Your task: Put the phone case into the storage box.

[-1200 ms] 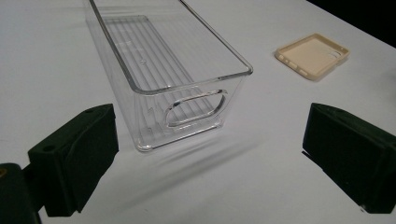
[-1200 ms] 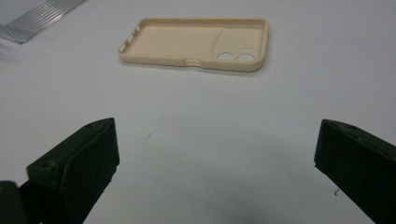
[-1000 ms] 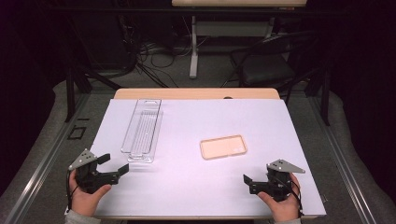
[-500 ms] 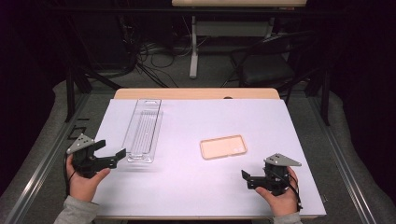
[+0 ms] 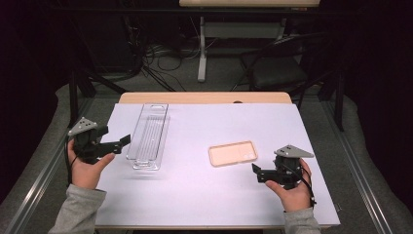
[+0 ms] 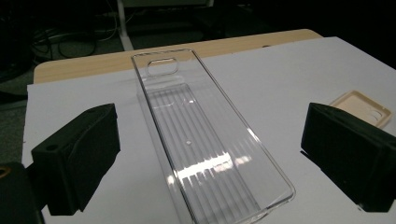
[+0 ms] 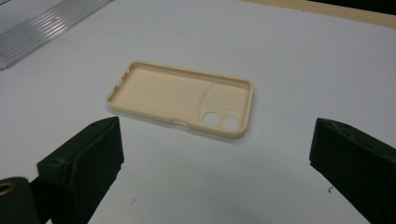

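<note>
Approach step, nothing gripped yet. Left hand-held gripper (image 5: 124, 140) spread wide just beside tray (image 5: 147, 136); right hand-held gripper (image 5: 254, 171) spread near case (image 5: 233, 153) lying flat on worktop (image 5: 195, 185). Next, probably: straddle case edges, close.

On the surface (image 5: 195, 195), the tray (image 5: 148, 136) lies left and the phone case (image 5: 233, 153) right, well apart, each before a hand-held gripper.

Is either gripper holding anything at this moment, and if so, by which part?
Nothing is held. The left gripper is open beside the clear tray, and the right gripper is open short of the phone case.
</note>
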`<state>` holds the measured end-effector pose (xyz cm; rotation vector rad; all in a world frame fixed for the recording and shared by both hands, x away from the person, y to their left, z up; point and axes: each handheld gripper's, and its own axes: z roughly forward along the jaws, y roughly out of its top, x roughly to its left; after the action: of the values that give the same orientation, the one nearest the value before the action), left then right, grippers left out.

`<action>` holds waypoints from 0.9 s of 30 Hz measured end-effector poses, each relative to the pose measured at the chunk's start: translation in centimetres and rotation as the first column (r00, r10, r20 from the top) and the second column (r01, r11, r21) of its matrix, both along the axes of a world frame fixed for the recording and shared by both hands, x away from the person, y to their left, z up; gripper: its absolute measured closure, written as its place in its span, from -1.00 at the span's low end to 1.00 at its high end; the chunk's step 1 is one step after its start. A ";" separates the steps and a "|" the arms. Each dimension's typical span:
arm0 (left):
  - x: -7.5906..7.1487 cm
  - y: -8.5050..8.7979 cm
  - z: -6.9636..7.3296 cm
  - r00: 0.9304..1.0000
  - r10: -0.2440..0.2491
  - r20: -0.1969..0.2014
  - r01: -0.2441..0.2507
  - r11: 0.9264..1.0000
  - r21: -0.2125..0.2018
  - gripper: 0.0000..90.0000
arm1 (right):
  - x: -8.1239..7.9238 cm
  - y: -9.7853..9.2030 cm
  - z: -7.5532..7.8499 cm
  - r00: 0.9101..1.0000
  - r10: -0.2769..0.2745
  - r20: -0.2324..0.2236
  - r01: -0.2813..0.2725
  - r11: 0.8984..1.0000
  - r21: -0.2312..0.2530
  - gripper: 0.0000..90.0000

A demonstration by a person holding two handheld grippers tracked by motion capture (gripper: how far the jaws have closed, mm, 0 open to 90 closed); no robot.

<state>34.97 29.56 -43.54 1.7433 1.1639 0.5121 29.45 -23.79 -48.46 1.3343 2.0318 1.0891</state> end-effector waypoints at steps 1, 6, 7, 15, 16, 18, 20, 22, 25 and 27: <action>0.2 0.0 0.2 1.000 0.003 0.002 -0.003 1.000 -0.010 -0.90 | 0.1 0.1 0.1 1.000 0.001 0.000 -0.001 1.000 -0.005 -0.95; 1.1 0.1 0.9 1.000 0.008 0.024 -0.007 0.999 -0.034 -0.86 | 0.8 0.4 0.4 1.000 0.009 -0.017 -0.010 1.000 -0.024 -0.96; 1.5 0.1 1.0 1.000 0.000 0.014 0.001 0.999 -0.037 -0.86 | 1.2 0.4 0.6 1.000 0.005 -0.024 -0.005 1.000 -0.024 -0.96; 2.9 -0.7 1.1 1.000 -0.019 -0.020 0.019 1.000 -0.022 -0.86 | 2.2 0.6 1.4 0.999 0.017 -0.051 -0.018 1.000 -0.020 -0.85; 3.1 -0.8 1.0 1.000 -0.020 -0.024 0.020 1.000 -0.022 -0.86 | 2.2 0.6 1.4 0.999 0.017 -0.051 -0.018 1.000 -0.020 -0.85; 3.4 -0.9 0.8 0.999 -0.031 -0.037 0.030 0.999 -0.033 -0.86 | 2.6 0.7 1.5 0.998 0.020 -0.058 -0.020 1.000 -0.013 -0.79; 3.6 -1.4 0.4 0.998 -0.049 -0.050 0.048 0.999 -0.009 -0.86 | 2.8 0.8 1.6 0.998 0.020 -0.058 -0.021 1.000 -0.011 -0.72; 3.7 -1.6 0.2 0.997 -0.055 -0.058 0.055 0.998 0.003 -0.86 | 3.1 0.8 1.6 0.998 0.023 -0.056 -0.024 1.000 -0.017 -0.69; 3.9 -2.2 -0.3 0.994 -0.075 -0.076 0.078 0.996 0.033 -0.86 | 3.5 1.0 1.5 0.997 0.028 -0.071 -0.030 0.999 -0.022 -0.67; 3.9 -2.5 -0.5 0.993 -0.080 -0.084 0.083 0.996 0.040 -0.86 | 3.8 1.1 1.4 0.997 0.033 -0.077 -0.035 0.999 -0.029 -0.65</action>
<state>38.90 27.02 -44.02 1.8569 1.1412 0.4224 33.28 -22.71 -47.09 1.3501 2.1247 1.0320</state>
